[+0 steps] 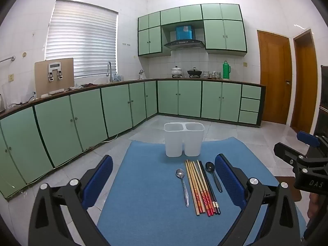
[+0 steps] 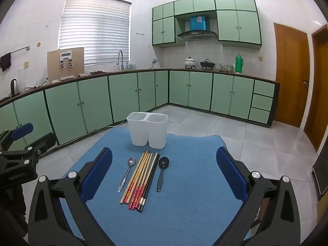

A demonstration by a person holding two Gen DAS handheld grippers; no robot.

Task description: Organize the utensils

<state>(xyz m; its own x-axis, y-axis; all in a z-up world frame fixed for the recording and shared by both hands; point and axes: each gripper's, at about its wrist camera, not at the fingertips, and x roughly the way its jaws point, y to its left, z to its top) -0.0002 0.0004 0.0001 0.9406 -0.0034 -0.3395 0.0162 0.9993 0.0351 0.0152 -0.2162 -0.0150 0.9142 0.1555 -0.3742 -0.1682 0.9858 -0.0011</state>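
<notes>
A white two-compartment utensil holder (image 1: pixel 183 139) (image 2: pixel 147 130) stands empty at the far side of a blue mat (image 1: pixel 147 194) (image 2: pixel 184 194). In front of it lie a metal spoon (image 1: pixel 183 185) (image 2: pixel 126 174), a row of several chopsticks (image 1: pixel 202 186) (image 2: pixel 141 180) and a black spoon (image 1: pixel 213 175) (image 2: pixel 161 172). My left gripper (image 1: pixel 164 181) is open and empty above the mat's near part. My right gripper (image 2: pixel 164 174) is open and empty, hovering over the utensils. Each gripper shows at the edge of the other's view.
The mat covers a small table over a grey tiled floor. Green kitchen cabinets (image 1: pixel 114 110) run along the left and back walls. Wooden doors (image 2: pixel 291 75) are at the right.
</notes>
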